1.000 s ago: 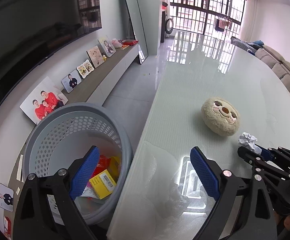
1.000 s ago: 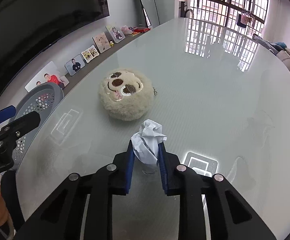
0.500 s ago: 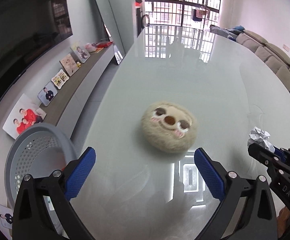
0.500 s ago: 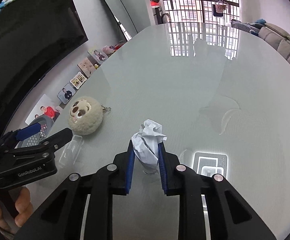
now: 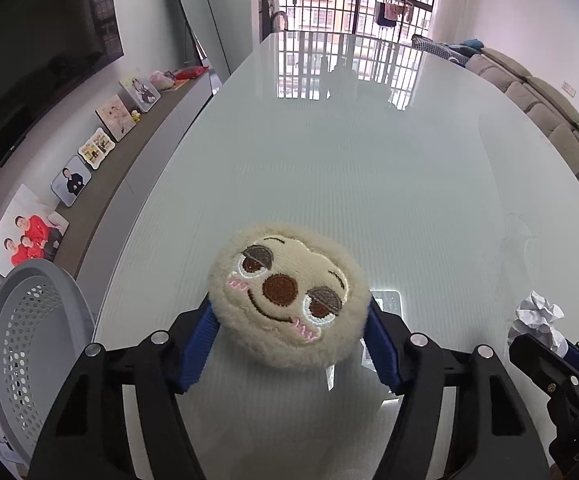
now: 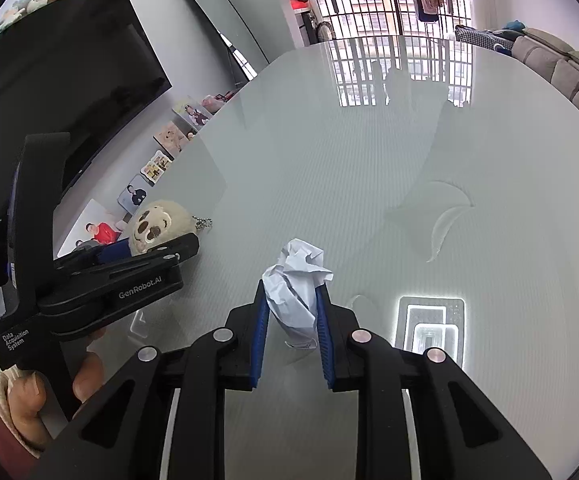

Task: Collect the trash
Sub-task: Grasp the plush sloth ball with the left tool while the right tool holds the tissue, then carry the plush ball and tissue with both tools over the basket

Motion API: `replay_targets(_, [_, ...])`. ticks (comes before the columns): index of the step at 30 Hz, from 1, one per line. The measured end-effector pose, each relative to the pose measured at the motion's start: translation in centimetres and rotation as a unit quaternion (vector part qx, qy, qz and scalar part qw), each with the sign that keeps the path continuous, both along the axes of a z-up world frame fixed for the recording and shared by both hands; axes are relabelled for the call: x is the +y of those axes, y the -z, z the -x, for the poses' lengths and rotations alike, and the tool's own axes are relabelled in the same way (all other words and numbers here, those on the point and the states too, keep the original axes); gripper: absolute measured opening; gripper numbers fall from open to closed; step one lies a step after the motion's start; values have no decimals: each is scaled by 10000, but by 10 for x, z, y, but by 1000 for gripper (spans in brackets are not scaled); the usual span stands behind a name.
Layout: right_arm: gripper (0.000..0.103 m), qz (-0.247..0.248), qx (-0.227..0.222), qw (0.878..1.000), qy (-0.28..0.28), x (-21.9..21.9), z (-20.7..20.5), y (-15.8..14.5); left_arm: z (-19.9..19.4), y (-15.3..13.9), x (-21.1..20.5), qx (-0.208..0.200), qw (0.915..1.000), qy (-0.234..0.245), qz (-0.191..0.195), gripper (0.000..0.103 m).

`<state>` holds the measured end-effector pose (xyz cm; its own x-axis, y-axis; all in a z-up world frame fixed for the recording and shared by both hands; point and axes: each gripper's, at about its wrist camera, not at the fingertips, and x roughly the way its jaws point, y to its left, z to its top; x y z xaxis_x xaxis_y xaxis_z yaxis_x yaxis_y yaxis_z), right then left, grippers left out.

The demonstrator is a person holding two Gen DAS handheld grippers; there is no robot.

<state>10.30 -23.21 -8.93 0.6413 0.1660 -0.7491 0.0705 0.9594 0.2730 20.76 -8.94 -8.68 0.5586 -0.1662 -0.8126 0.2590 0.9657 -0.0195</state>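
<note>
My left gripper [image 5: 289, 332] is shut on a round beige plush sloth face [image 5: 289, 294], its blue pads pressed against both sides, just above the white glass table [image 5: 349, 168]. My right gripper [image 6: 291, 312] is shut on a crumpled white paper ball [image 6: 295, 280] and holds it above the table. The paper ball also shows at the right edge of the left wrist view [image 5: 537, 316]. The plush also shows at the left of the right wrist view [image 6: 157, 226]. A grey perforated bin [image 5: 21, 344] stands on the floor beside the table's left edge.
A low sideboard [image 5: 101, 184] with photo frames runs along the left wall under a dark TV. A beige sofa [image 5: 549, 120] lines the right side. A barred window is at the far end.
My left gripper swung from over the bin to the plush sloth and closed on it. My right gripper kept hold of the paper ball and drew back to the right.
</note>
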Motion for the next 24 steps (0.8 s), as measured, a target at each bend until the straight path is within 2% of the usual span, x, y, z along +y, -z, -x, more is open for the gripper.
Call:
replay_targets(6, [22,129,54,9998,-115,10,-3,1,25,-15,24,-265,9996,-113,-18,63])
replay_targets(10, [22,294,62,9988,-394,35,-6,-2,51,-26,54,-469,9984,-293,-110,63])
replay_targets(13, [22,402,-3,9964,-743,66,-4,-9,69,-36,88,-589,9967,-550,-111,63])
replay_targets(17, [22,292,-124,9920,-1219,112,-5,-19,88,-45,136,-705,9929,-948,-95,63])
replay_targets(24, [22,234,-188,9774,-2091,205,-21,-21,100,-41,219,-712,9842,-1605,-232,63])
